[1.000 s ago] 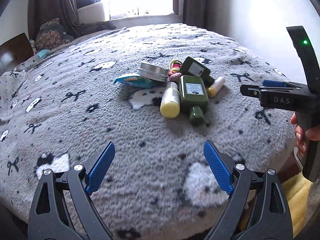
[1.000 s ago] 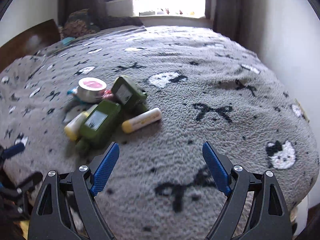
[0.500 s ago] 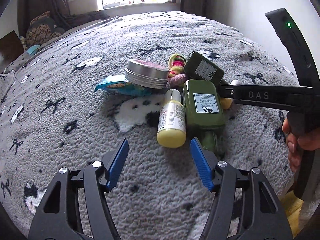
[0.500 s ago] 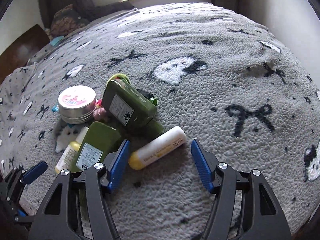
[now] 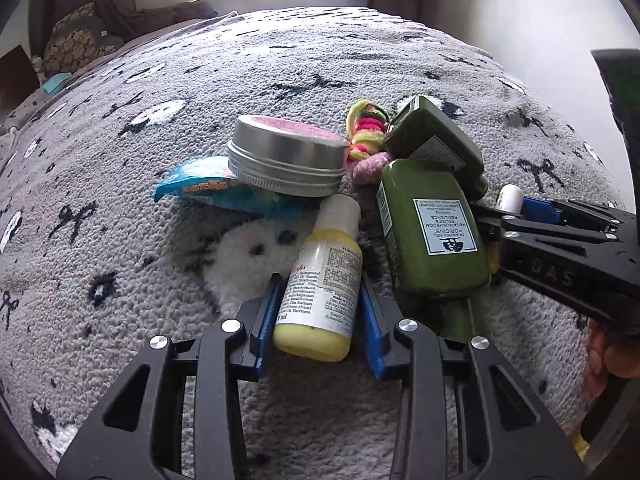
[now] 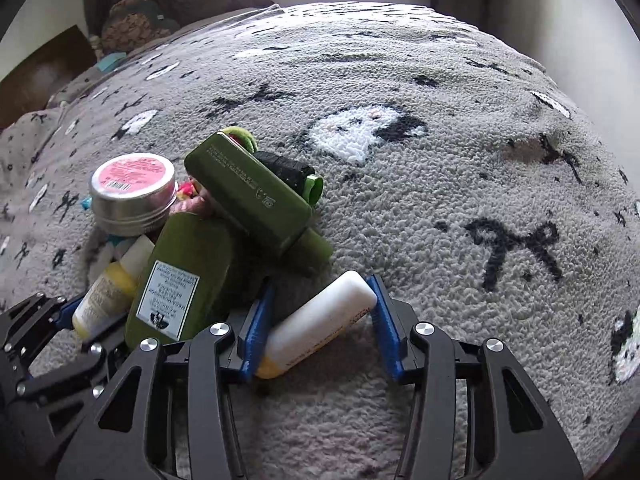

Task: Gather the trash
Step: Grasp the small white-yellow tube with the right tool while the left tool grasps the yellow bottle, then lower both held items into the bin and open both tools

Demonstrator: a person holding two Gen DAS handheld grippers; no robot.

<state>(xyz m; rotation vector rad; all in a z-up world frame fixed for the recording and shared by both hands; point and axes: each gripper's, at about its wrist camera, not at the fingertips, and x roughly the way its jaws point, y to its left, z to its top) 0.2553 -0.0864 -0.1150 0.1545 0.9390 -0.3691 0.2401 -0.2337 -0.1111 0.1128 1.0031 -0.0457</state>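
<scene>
A pile of items lies on the grey blanket (image 5: pixel 200 92). My left gripper (image 5: pixel 318 286) has closed on the small yellow bottle (image 5: pixel 320 280), blue pads touching both its sides. My right gripper (image 6: pixel 322 298) brackets the white and yellow tube (image 6: pixel 316 326), which lies slantwise touching both pads. Beside them lie a large green bottle (image 5: pixel 430 232), a second green bottle (image 6: pixel 252 196), a round metal tin (image 5: pixel 286 154) with a pink lid, a blue snack wrapper (image 5: pixel 216 190) and coloured hair ties (image 5: pixel 366 124). The right gripper also shows in the left wrist view (image 5: pixel 560 232).
The bed's blanket (image 6: pixel 440 120) stretches far ahead with cat and bow patterns. Pillows (image 5: pixel 76 40) and a window lie at the far end. A white wall (image 6: pixel 580 20) runs along the right. The bed edge drops off close behind the pile.
Both grippers moved forward and down into the pile and narrowed. The left one closed around the yellow bottle, the right one around the white and yellow tube.
</scene>
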